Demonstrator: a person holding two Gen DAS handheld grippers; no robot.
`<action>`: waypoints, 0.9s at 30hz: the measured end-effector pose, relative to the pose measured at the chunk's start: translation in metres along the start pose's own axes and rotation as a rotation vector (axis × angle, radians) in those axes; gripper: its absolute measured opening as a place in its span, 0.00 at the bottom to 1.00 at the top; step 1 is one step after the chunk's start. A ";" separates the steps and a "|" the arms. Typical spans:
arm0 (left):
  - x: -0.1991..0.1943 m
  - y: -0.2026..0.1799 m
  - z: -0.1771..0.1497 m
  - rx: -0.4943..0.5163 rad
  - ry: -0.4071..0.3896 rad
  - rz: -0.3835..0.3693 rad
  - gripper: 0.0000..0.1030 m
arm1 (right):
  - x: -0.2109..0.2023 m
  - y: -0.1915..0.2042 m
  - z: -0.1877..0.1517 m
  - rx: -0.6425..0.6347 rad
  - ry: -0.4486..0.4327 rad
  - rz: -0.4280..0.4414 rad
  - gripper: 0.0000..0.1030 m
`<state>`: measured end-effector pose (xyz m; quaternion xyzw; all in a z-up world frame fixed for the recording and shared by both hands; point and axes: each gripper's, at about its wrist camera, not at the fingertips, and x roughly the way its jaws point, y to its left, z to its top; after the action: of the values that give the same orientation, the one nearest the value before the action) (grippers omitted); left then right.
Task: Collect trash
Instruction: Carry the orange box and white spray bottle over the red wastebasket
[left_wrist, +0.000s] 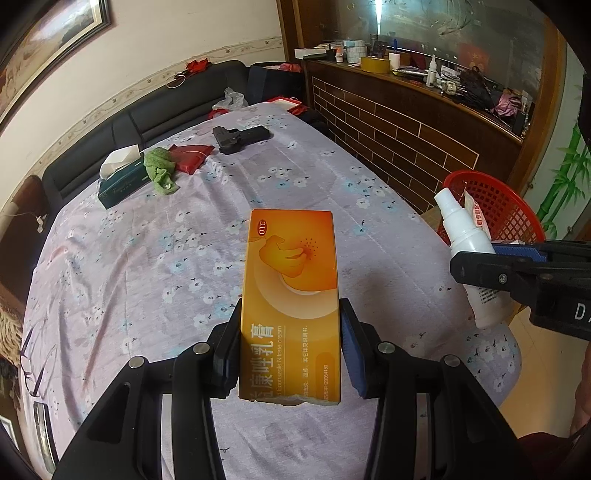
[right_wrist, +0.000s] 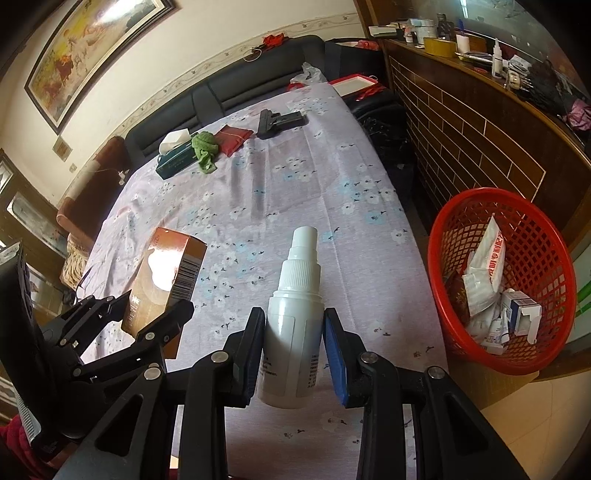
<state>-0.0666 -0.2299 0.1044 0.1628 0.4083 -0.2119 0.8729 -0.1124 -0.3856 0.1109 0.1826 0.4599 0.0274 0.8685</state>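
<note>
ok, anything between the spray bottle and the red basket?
Nothing visible. The right gripper holds the spray bottle above the table; the red basket sits off the table's right edge, top open, with only bare cloth and a gap between.

Far across your flowered tabletop (left_wrist: 155, 266) sits a dark green tissue box (left_wrist: 120, 177), with a crumpled green cloth (left_wrist: 160, 170) touching it and a red pouch (left_wrist: 192, 155) just beyond. A black toy pistol (left_wrist: 238, 137) lies further back. Dark sofa (left_wrist: 147, 107) behind, a roll of yellow tape (left_wrist: 375, 64) on the wooden ledge.
</note>
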 end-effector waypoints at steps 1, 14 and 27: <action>0.000 -0.001 0.000 0.002 0.000 -0.001 0.43 | -0.001 -0.001 0.000 0.003 -0.001 -0.001 0.33; 0.004 -0.028 0.005 0.056 0.010 -0.032 0.43 | -0.015 -0.028 -0.006 0.067 -0.024 -0.020 0.33; 0.005 -0.060 0.019 0.129 -0.003 -0.058 0.43 | -0.036 -0.061 -0.011 0.146 -0.064 -0.049 0.33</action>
<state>-0.0819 -0.2912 0.1056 0.2064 0.3972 -0.2632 0.8546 -0.1495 -0.4472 0.1123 0.2349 0.4369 -0.0332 0.8677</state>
